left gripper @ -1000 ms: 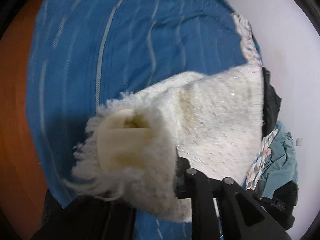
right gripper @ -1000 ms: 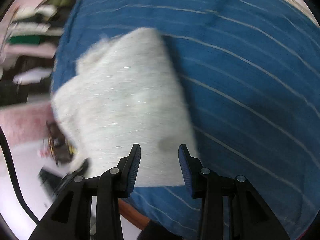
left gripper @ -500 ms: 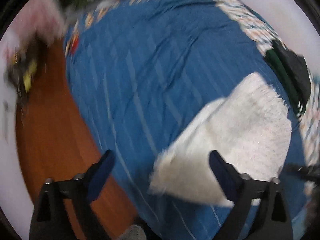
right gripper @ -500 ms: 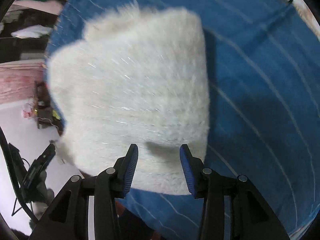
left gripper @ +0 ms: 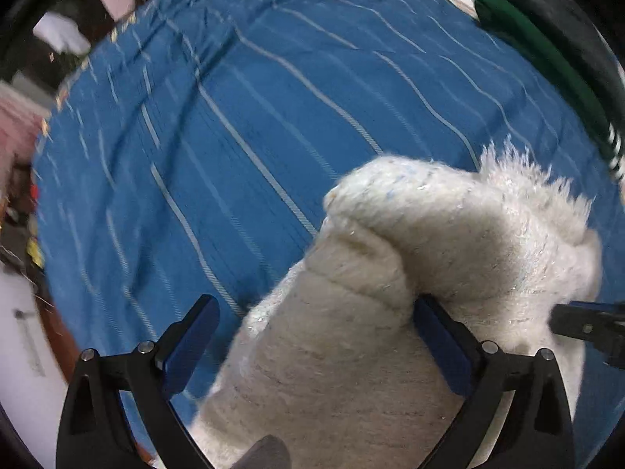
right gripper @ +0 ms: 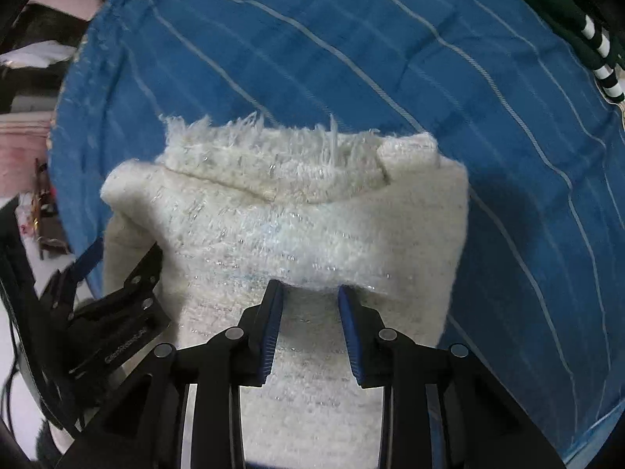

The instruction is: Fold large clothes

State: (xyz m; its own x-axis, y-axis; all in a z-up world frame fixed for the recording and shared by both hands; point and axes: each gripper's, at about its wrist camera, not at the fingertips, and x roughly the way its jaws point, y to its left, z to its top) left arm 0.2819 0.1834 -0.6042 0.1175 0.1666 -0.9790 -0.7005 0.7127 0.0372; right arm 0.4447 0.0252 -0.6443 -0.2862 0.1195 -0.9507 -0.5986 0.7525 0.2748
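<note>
Here, both tongs, left and right, spread apart around the fuzzy white sweater.

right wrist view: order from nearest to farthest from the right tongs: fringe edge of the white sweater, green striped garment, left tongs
1. left tongs, low left, beside the white sweater
2. fringe edge, straight ahead
3. green striped garment, far upper right, on the blue bedspread

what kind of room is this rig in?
Most likely a bedroom at home. The white fuzzy sweater lies on a blue striped bedspread, other clothes, including a dark green garment, are heaped at its far edge, and wood floor shows beside it.
</note>
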